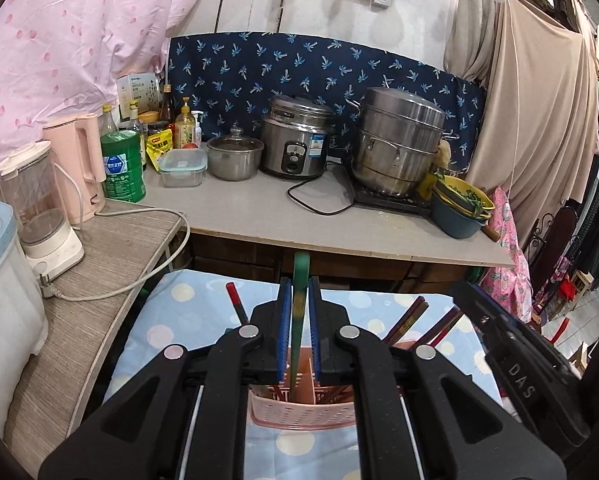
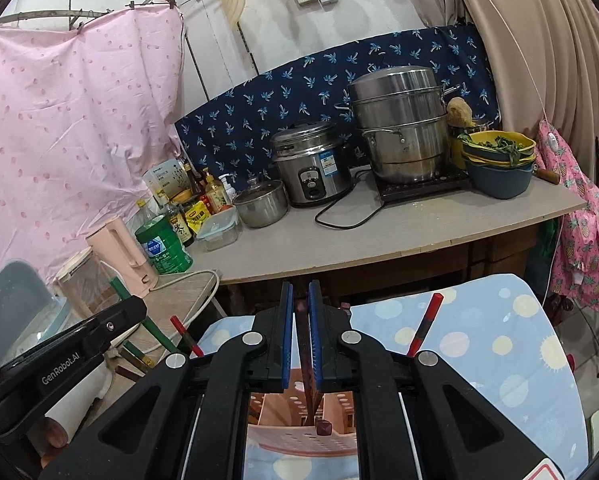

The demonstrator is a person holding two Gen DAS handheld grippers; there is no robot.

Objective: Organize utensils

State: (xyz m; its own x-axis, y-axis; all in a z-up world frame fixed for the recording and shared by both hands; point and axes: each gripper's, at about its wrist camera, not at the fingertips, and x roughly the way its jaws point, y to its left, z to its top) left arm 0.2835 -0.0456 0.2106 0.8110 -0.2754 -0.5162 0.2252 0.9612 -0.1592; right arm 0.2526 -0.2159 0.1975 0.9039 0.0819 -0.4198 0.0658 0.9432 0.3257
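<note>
A pink perforated utensil holder (image 1: 303, 410) stands on a blue dotted cloth (image 1: 187, 316), below both grippers; it also shows in the right wrist view (image 2: 299, 412). My left gripper (image 1: 300, 284) is shut on a green chopstick (image 1: 300, 276) that stands upright with its lower end in the holder. My right gripper (image 2: 300, 288) is shut on a dark brown chopstick (image 2: 305, 344) whose lower end is in the holder. Several red-tipped dark chopsticks (image 1: 409, 318) lean in the holder. The left gripper and green chopstick (image 2: 117, 286) show at the left of the right wrist view.
A grey counter (image 1: 259, 208) behind holds a rice cooker (image 1: 295, 140), a steamer pot (image 1: 399, 140), a small pot (image 1: 233, 156), stacked bowls (image 1: 461, 208), bottles and a green can (image 1: 121, 166). A pink kettle (image 1: 77, 164) and blender (image 1: 39, 200) stand on a side shelf at left.
</note>
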